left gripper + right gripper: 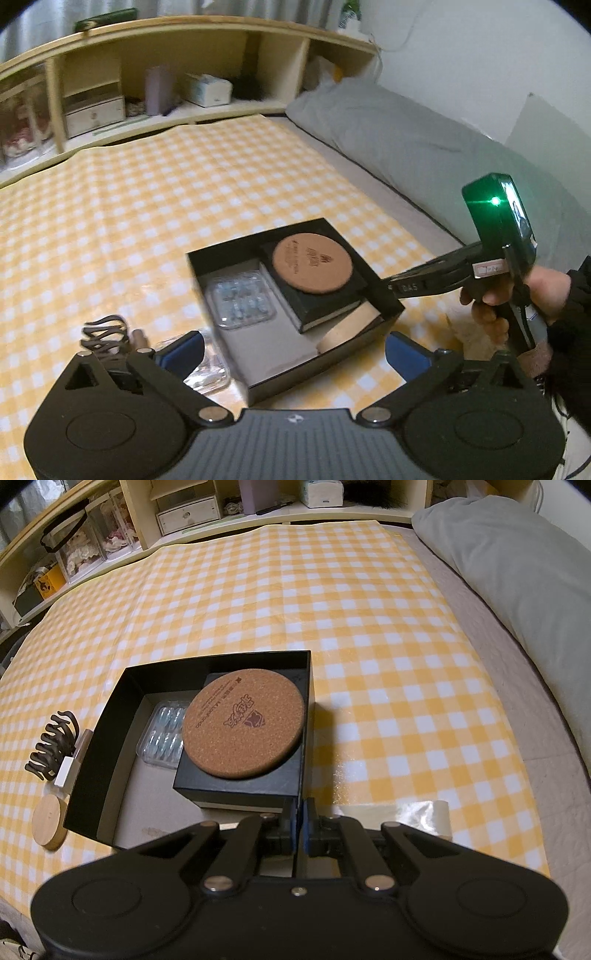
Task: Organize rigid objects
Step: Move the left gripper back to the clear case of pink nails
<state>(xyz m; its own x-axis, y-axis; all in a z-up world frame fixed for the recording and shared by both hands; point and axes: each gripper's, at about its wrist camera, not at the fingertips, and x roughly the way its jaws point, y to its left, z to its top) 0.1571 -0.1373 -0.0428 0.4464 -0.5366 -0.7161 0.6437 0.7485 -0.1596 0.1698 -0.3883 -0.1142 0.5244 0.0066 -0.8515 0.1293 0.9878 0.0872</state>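
Right wrist: cork coaster (243, 723) inside black box (92, 764).

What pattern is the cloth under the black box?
Yellow-and-white check cloth; clearest in the right wrist view.

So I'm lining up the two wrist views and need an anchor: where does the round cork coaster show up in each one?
Left wrist: the cork coaster sits right of centre, lying on a small black box at the far right of the open black box.
Right wrist: the cork coaster is left of centre, just ahead of the right gripper.
Shared landmark: the clear blister pack beside it.
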